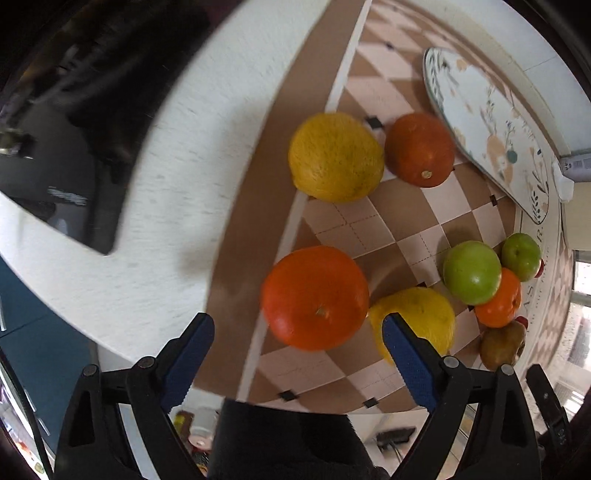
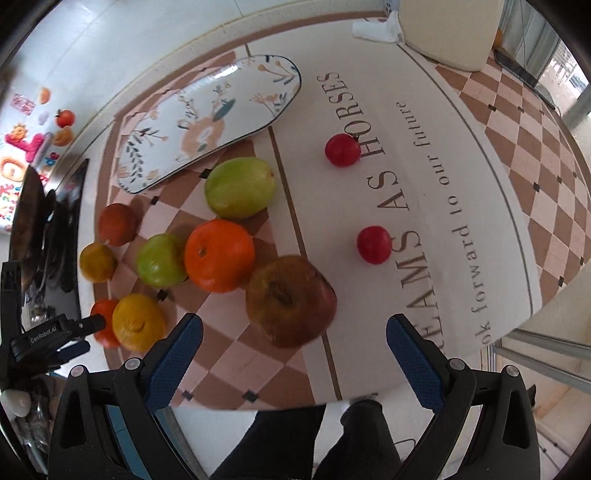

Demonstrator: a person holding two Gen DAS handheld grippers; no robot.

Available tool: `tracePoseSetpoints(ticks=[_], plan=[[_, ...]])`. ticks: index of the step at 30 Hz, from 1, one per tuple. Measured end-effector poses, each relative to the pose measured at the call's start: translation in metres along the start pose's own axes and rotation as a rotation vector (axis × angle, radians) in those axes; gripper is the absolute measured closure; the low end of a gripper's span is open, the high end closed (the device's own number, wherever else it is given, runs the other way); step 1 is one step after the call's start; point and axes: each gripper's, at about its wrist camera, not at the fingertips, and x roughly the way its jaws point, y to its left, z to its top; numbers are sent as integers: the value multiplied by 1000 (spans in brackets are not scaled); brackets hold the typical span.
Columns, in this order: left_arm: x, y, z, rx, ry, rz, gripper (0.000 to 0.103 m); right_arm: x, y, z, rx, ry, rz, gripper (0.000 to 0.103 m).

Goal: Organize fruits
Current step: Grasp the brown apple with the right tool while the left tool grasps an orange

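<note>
My left gripper is open, its blue pads either side of a large orange without touching it. A lemon lies behind the right pad. Farther off lie a yellow citrus and a dark orange. My right gripper is open just below a brownish-red apple. Around it lie an orange, a large green fruit, a small green apple and two small red fruits. The oval flowered plate is empty; it also shows in the left wrist view.
A checkered tablecloth with printed words covers the round table. A cream box stands at the far edge. The left gripper's body shows at the right wrist view's left edge. A dark object lies left of the table.
</note>
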Motion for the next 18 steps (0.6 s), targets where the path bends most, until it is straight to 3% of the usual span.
tracePoseSetpoints(ticks=[4,8,11,14,18], plan=[[11,-5,8,4,28,-35,10,15,0,12,28,31,-16,5],[17,-17,13,55,37,-20,31,31,0,20,46,73,-19,9],[21,-27,12,107,23,26,39,42,1,23,56,105,-17,17],[21,-31,10,131,8,30,40,51,4,24,53,124,-13,33],[14,-37,6,171,-14,52,41,54,10,24,44,117,-19,35]])
